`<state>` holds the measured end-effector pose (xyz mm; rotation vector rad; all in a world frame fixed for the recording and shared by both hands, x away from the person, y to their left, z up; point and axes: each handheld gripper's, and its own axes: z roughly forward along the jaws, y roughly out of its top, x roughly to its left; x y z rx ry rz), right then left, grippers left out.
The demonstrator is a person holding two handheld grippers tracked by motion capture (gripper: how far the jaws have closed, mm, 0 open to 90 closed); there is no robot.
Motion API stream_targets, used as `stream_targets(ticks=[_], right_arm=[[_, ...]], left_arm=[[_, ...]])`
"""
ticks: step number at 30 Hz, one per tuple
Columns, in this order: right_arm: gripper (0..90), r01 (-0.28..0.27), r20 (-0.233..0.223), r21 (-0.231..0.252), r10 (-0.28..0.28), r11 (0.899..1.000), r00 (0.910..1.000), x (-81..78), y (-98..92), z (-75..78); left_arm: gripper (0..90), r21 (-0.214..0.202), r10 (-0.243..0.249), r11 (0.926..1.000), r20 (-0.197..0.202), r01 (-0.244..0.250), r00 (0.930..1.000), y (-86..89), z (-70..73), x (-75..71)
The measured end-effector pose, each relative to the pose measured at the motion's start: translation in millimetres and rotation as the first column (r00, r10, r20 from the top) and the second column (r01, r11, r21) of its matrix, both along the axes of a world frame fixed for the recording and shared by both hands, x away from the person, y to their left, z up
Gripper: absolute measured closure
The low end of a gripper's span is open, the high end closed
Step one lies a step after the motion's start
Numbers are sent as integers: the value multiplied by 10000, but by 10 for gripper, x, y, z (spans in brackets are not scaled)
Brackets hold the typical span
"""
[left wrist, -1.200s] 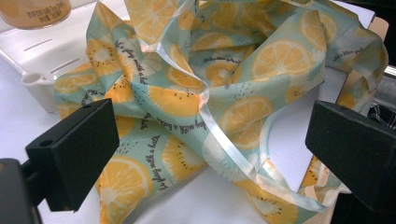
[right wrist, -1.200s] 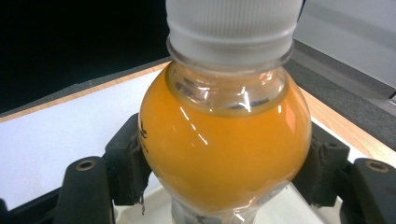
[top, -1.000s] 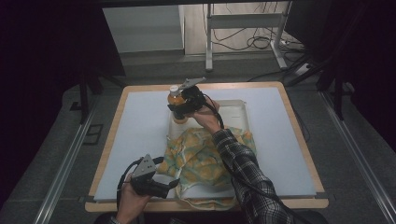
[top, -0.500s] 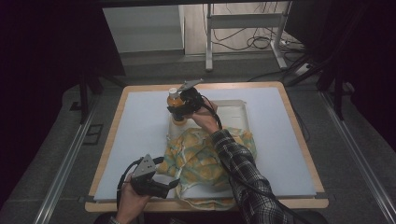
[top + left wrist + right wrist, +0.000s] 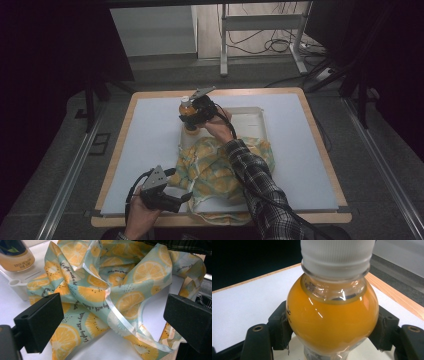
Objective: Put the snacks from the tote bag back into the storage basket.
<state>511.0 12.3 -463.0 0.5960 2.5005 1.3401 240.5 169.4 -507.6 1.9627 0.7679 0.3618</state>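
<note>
A clear bottle (image 5: 187, 116) of orange drink with a white cap (image 5: 337, 255) stands upright at the left end of a white tray (image 5: 252, 119). My right gripper (image 5: 199, 111) is shut on it, and its pads (image 5: 280, 327) press the bulge below the neck from both sides. A crumpled fabric bag (image 5: 220, 167) printed with lemon slices lies in front of the tray. My left gripper (image 5: 184, 196) rests low at the bag's near left edge. In the left gripper view its jaws stand wide apart, with the bag (image 5: 105, 290) just beyond them and nothing gripped.
A white mat (image 5: 145, 145) covers the wooden-edged table (image 5: 322, 217). The bag's ribbon handles (image 5: 130, 325) trail toward the table's near edge. A person's plaid sleeve (image 5: 260, 185) reaches across the bag. A metal stand and cables (image 5: 265, 30) lie on the floor behind the table.
Hardly anything differs: the right gripper and bottle have shifted only slightly left, and the left gripper has stayed where it was.
</note>
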Motion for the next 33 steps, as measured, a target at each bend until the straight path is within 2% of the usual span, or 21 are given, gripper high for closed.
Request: stream_targets(ticks=[9,20,26,33], right_arm=[[303,126,-3,-76,-126,9999,9999,29,40,-49],[300,-131,-55,-25,131,9999,9999,81,27,-96],[293,-97,-68,-42,97,9999,9999,77,27,-98],[218,-268,-138,-70,267,9996,9995,71,30,-92]], left_arm=[[29,-1,-27,10000,-31,27,10000,-4,-3,1],[30,33,-58,10000,-63,58,10000,-10,-6,3],[30,61,-72,10000,-67,73,10000,-17,-6,1],[31,101,-65,9999,-99,66,9999,-20,-12,8]])
